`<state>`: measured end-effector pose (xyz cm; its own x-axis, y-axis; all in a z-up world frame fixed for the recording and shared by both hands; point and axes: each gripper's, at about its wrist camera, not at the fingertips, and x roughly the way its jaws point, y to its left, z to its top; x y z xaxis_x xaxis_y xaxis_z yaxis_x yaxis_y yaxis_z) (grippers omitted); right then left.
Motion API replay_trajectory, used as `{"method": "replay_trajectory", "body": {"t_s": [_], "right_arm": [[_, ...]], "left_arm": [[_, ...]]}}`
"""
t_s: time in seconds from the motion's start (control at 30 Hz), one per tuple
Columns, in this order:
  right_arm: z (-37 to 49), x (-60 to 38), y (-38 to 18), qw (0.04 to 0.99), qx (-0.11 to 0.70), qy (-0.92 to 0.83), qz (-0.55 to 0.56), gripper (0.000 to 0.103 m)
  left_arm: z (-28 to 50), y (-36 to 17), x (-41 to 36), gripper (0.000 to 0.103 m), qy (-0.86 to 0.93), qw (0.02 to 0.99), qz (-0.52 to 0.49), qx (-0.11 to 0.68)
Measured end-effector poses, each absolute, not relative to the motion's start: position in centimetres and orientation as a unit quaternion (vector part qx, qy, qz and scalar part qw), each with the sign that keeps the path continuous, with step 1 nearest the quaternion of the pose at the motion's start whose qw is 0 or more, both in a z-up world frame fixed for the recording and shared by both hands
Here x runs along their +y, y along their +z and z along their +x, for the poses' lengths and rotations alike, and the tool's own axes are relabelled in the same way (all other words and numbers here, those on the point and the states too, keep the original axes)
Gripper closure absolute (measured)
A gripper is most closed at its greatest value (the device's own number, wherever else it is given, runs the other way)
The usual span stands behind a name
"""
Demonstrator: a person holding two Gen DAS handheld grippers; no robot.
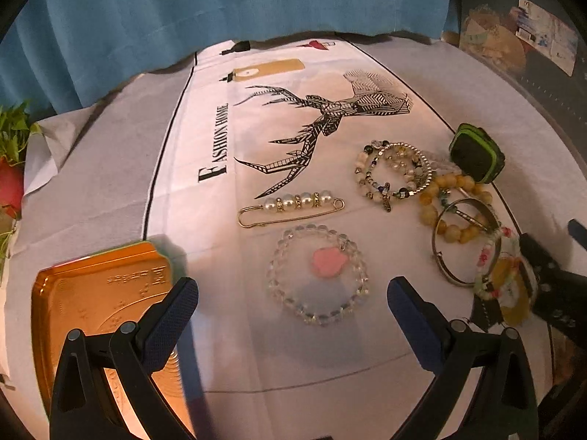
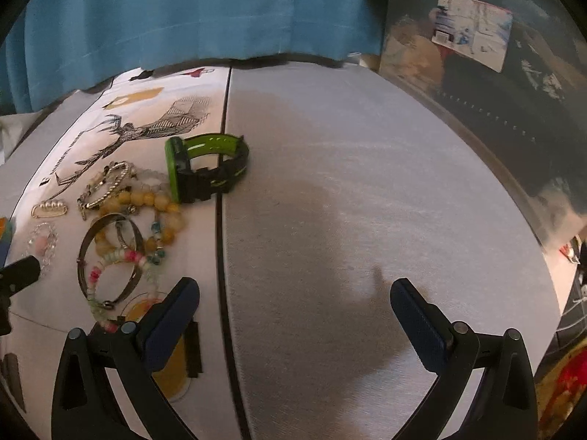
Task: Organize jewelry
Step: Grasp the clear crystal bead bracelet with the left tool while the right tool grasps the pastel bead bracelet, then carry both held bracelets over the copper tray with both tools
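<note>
Jewelry lies loose on a white printed cloth [image 1: 205, 198] bearing a black deer drawing. Nearest the left gripper [image 1: 291, 293] is a clear bead bracelet [image 1: 318, 274] with a pink charm at its centre; it sits just ahead of the tips, between the two fingers, not touched. Beyond it lies one gold pin [image 1: 291, 208] strung with four pearls. To the right, a cluster: coiled mixed-bead bracelets [image 1: 394, 174], one yellow bead bracelet [image 1: 451, 201], two metal bangles [image 1: 466, 242] overlapping it, and one pale bracelet with pink beads [image 1: 491, 264]. One green and black watch [image 2: 205, 167] stands on its edge at the far end of the cluster, strap closed in a loop. One gold tin [image 1: 99, 304] rests at the cloth's left edge, partly under the left gripper's left finger.

Left gripper: jaws wide apart, empty. Right gripper [image 2: 293, 295]: jaws wide apart, empty, over bare grey cloth [image 2: 348, 201]; the cluster lies to its left, the pink-beaded bracelet just beside its left finger.
</note>
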<state>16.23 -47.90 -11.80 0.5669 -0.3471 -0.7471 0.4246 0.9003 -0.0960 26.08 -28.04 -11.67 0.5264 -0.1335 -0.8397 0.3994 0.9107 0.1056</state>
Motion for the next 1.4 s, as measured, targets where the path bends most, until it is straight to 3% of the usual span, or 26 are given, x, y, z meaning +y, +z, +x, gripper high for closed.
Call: {"method": "replay_trajectory", "body": {"t_s": [0.63, 0.7, 0.73, 0.77, 0.83, 0.9, 0.93, 0.97, 1.3, 1.4], "right_arm": [[17.3, -45.6, -12.0, 0.892, 0.416, -0.174, -0.004, 0.000], [17.1, -45.2, -11.9, 0.896, 0.412, -0.165, -0.009, 0.012], [17.0, -45.0, -11.8, 0.902, 0.410, -0.138, 0.000, 0.040], [16.8, -44.7, -11.9, 0.906, 0.409, -0.110, 0.015, 0.068], [16.7, -43.9, -11.8, 0.907, 0.412, -0.084, 0.019, 0.096], [16.8, -43.2, -11.7, 0.906, 0.414, -0.084, 0.000, 0.096], [16.6, -43.3, -11.5, 0.907, 0.412, -0.081, 0.009, 0.096], [16.3, -43.4, -11.3, 0.909, 0.410, -0.080, 0.017, 0.096], [12.9, -45.0, -7.6, 0.916, 0.380, -0.123, 0.038, 0.096], [12.3, -45.3, -8.1, 0.914, 0.384, -0.127, 0.046, 0.096]], "left_arm": [[28.5, -13.0, -28.0, 0.002, -0.189, 0.837, 0.117, 0.500], [28.1, -12.7, -28.2, 0.016, -0.200, 0.837, 0.122, 0.495], [27.7, -12.4, -28.3, 0.037, -0.210, 0.839, 0.125, 0.486], [27.4, -12.1, -28.4, 0.064, -0.221, 0.839, 0.128, 0.481], [27.3, -11.8, -28.4, 0.090, -0.238, 0.831, 0.126, 0.487], [27.5, -11.5, -27.8, 0.092, -0.255, 0.819, 0.091, 0.506], [27.3, -11.1, -27.4, 0.102, -0.257, 0.820, 0.081, 0.505], [27.1, -10.8, -27.1, 0.103, -0.258, 0.822, 0.079, 0.502], [24.7, -6.9, -25.3, 0.103, -0.266, 0.846, 0.075, 0.455], [26.2, -8.0, -26.1, 0.094, -0.266, 0.834, 0.097, 0.474]]}}
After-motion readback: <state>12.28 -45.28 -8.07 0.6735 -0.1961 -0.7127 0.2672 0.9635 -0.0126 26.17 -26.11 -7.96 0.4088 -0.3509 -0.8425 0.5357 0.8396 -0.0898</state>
